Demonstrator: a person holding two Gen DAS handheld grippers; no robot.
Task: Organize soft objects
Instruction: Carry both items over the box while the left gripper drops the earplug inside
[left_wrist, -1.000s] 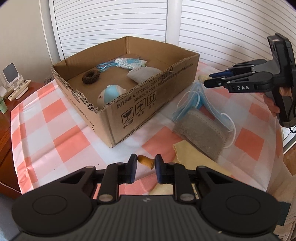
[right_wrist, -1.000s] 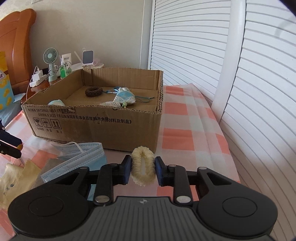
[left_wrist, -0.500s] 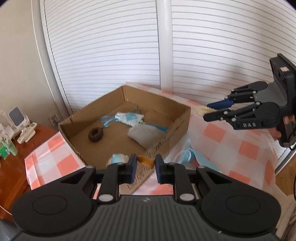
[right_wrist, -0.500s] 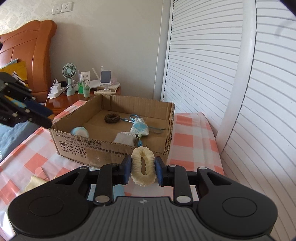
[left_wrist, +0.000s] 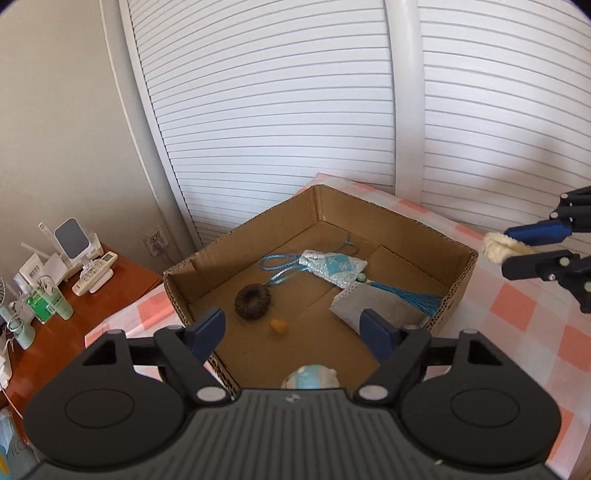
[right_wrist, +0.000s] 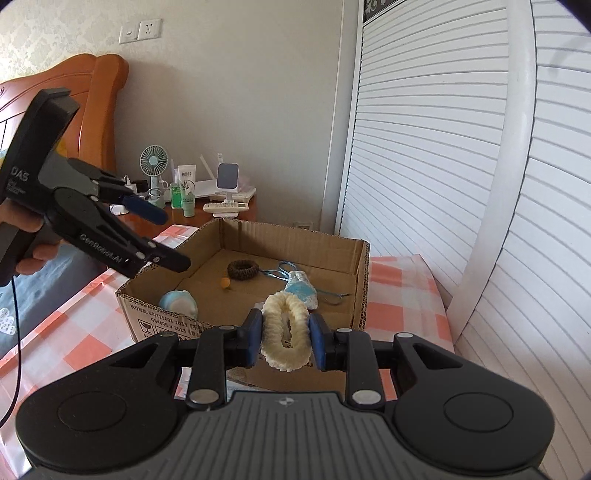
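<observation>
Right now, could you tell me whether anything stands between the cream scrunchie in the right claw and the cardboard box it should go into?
Nothing visible does. The right claw holds the cream scrunchie in the air short of the cardboard box, whose top is open. The left claw hovers open off to one side, over the box's far corner.

Soft things in and over the cardboard box (left_wrist: 384, 218)

Inside lie a brown scrunchie (left_wrist: 252, 301), a small orange piece (left_wrist: 277, 326), a blue tasselled sachet (left_wrist: 334, 266), a grey pad (left_wrist: 376, 306) and a pale blue round toy (right_wrist: 179, 302); a cream scrunchie (right_wrist: 285, 330) is pinched upright in the right gripper (right_wrist: 285, 338).
</observation>
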